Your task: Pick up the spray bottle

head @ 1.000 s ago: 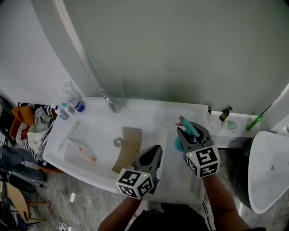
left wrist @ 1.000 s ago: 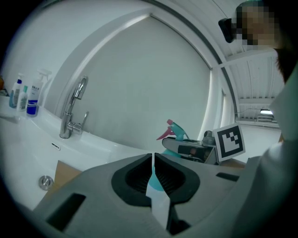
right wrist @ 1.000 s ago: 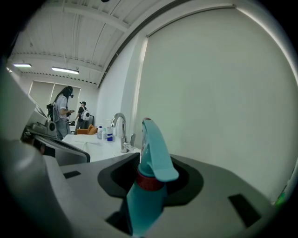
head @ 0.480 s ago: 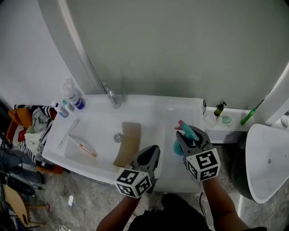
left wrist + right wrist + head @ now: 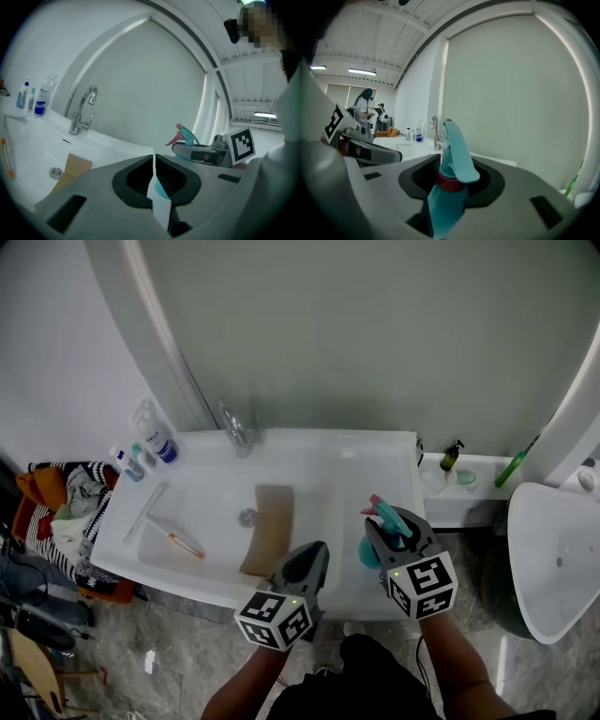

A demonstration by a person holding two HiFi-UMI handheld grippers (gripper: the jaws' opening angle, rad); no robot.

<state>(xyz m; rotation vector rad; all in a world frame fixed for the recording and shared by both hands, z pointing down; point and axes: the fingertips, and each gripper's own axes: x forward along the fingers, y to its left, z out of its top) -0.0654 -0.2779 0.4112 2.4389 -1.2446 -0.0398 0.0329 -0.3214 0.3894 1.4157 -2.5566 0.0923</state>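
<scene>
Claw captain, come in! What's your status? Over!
Right claw shut on teal spray bottle, nozzle up. Left claw shut, empty. White sink ahead, nothing blocking the bottle.

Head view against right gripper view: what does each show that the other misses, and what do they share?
Only the head view: the brown cardboard piece in the sink basin, beside the drain. Only the right gripper view: people in the background, and ceiling lights. Both: the teal spray bottle clamped in the right gripper, and the tap.
</scene>
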